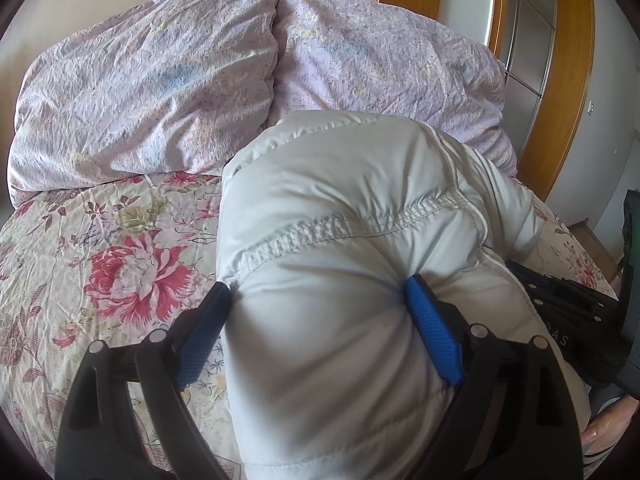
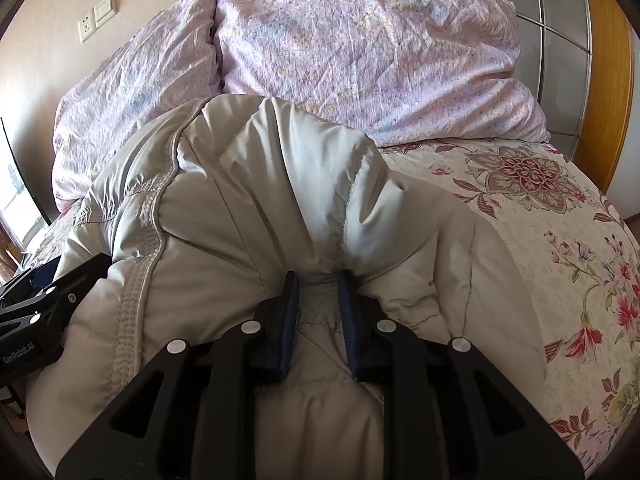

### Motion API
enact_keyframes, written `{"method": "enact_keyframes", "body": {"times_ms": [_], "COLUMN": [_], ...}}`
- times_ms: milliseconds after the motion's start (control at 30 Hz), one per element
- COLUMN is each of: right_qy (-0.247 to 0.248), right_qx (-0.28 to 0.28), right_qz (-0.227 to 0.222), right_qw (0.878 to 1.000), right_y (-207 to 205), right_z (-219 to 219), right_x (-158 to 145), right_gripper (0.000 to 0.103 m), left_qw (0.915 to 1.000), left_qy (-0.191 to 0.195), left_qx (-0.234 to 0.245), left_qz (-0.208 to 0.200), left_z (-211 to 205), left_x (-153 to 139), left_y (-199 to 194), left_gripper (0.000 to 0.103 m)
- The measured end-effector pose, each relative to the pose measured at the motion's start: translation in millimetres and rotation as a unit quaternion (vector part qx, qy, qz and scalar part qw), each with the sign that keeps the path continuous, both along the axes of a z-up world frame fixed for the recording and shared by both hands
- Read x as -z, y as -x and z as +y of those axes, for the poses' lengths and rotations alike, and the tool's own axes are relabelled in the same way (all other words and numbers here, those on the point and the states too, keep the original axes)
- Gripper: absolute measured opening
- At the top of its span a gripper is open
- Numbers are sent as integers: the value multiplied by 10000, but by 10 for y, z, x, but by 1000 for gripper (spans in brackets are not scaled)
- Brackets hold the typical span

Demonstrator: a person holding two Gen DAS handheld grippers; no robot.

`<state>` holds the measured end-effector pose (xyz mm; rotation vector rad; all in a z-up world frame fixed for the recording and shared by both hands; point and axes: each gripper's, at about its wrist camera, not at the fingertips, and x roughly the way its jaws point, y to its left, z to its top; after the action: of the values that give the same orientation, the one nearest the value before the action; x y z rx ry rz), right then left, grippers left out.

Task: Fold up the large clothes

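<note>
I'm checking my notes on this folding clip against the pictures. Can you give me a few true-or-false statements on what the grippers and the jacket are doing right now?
1. The left gripper has its jaws closed around a thick bulge of the pale puffer jacket. True.
2. The right gripper hangs open above the jacket, touching nothing. False: its jaws pinch a narrow fold of the jacket.
3. The jacket lies on a floral bedspread. True.
4. The jacket is dark blue. False: it is light grey-white; only the jaw pads are blue.
5. Two lilac pillows lie beyond the jacket at the head of the bed. True.
</note>
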<state>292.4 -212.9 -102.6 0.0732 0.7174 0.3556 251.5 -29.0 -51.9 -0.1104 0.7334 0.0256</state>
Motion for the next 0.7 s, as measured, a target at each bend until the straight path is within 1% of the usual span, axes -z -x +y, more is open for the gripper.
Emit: {"method": "enact_keyframes", "body": {"times_ms": [267, 433, 567, 633, 700], "right_qy": [0, 25, 198, 221, 102], "right_qx": [4, 8, -14, -16, -15], "right_qz": [-41, -29, 242, 416, 458], "right_qw": [10000, 10000, 9995, 9989, 9989], "right_y": [5, 1, -25, -40, -31], "right_z": [-6, 3, 3, -27, -59], "right_x": [9, -4, -115, -237, -329], "right_gripper": [21, 21, 21, 21, 21], "left_qw": [9999, 9999, 9998, 9997, 9995], "left_qy": [154, 109, -55, -5, 67], "left_qx": [-20, -51, 3, 3, -31], "left_qz": [-12, -21, 177, 264, 293], "left_z": [42, 22, 18, 56, 110], "left_x": [81, 90, -62, -147, -240], "left_y": [-5, 3, -16, -27, -59], "left_gripper": [91, 92, 91, 91, 91]}}
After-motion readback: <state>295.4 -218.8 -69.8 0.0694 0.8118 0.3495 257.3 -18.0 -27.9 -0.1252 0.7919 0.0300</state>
